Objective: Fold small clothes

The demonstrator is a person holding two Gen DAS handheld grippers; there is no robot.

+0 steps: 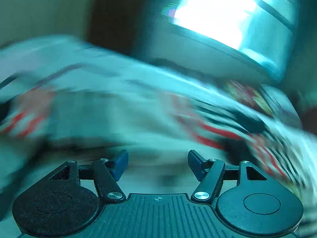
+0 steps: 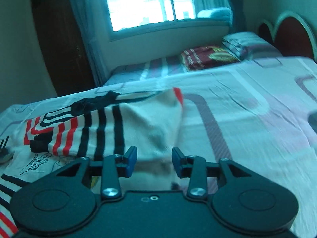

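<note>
A white garment with red and black stripes (image 2: 111,127) lies spread and partly folded on the bed, in front of and to the left of my right gripper (image 2: 154,159). The right gripper is open and empty, its blue pads just above the cloth's near edge. The left wrist view is heavily motion-blurred; the same striped garment (image 1: 208,127) shows as smeared red and black streaks ahead. My left gripper (image 1: 158,163) is open and empty, its blue pads wide apart. A small black clothing item (image 2: 93,103) lies at the garment's far edge.
The bed sheet (image 2: 247,119) is white with pink-grey patterns and stretches to the right. A dark red cushion (image 2: 208,57) and a pillow (image 2: 243,41) lie at the far side under a bright window (image 2: 148,4). A red headboard (image 2: 289,37) stands at far right.
</note>
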